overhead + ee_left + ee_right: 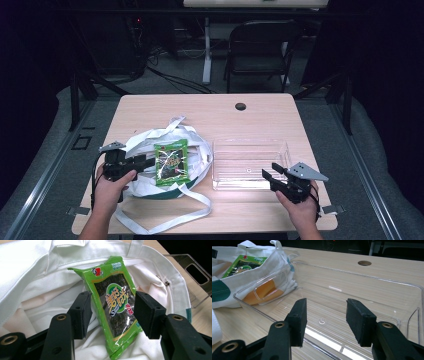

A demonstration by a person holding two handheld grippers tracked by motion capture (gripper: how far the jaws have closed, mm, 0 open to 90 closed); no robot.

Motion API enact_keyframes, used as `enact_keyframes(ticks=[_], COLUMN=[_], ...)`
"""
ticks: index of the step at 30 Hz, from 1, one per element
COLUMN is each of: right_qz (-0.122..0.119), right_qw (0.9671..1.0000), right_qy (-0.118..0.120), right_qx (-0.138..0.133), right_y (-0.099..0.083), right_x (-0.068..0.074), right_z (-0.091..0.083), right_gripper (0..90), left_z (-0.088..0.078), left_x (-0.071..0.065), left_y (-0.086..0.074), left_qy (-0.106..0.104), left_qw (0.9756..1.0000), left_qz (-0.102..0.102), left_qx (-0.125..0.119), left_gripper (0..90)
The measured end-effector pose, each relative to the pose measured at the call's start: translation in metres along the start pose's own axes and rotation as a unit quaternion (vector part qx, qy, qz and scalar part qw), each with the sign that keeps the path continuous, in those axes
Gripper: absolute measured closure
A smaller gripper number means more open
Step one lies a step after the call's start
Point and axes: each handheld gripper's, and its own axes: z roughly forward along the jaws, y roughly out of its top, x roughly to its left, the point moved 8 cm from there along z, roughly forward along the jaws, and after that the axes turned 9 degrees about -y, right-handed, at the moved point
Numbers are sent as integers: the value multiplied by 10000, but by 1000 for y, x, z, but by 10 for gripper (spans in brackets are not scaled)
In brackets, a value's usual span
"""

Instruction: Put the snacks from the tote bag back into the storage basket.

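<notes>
The left gripper (pixel 148 162) reaches over the white cloth bag (pixel 150 145) with a green seaweed snack packet (pixel 171 162) between its jaws; in the left gripper view the packet (pixel 113 302) stands tilted between the two black pads (pixel 82 312), its printed face towards the camera and its bottom edge down in the folds of the bag (pixel 32 287). The left pad lies against the packet's edge and the right pad sits just beside the other edge — whether they press hard enough to count as a grip cannot be told, though the packet is upright there rather than lying flat. The bag's straps (pixel 165 220) trail loose across the wooden table (pixel 260 107), towards the person's side of that gripper. To the right of the bag, between the two grippers, sits a clear plastic bin (pixel 250 145). The right gripper (pixel 270 172) is at the near right corner of the bin, held by the person's right hand (pixel 300 207), its jaws released and standing wide apart with nothing between them. In the right gripper view the bin (pixel 367 277) lies straight ahead past the jaws — its bottom bare, its handle cut-out (pixel 269 290) off to the left — and beyond that wall the bag (pixel 244 277) with the green packet (pixel 242 265) rests on top, well apart from this gripper
</notes>
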Motion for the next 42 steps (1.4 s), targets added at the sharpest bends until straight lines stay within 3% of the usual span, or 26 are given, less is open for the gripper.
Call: enact_keyframes(ticks=[6, 19, 20, 31, 42], right_qz=[32, 17, 13, 61, 68], right_qw=[10000, 9999, 10000, 9999, 9999], right_qy=[-12, 52, 49, 75, 105], right_qx=[-61, -89, -74, -63, -58], right_y=[2, 4, 4, 4, 3], right_x=[0, 4, 4, 2, 4], right_z=[-2, 0, 0, 0, 1], right_gripper=[509, 507, 507, 499, 497], left_z=[2, 6, 8, 20, 31], left_x=[-1, 2, 1, 12, 18], left_y=[1, 2, 4, 13, 13], left_qy=[-13, -46, -104, -165, -220], left_qw=[10000, 9996, 9992, 9953, 9913], left_qz=[-41, -216, -337, -813, -1054], left_qx=[-17, 195, 196, 500, 763], left_gripper=[469, 396, 385, 336, 331])
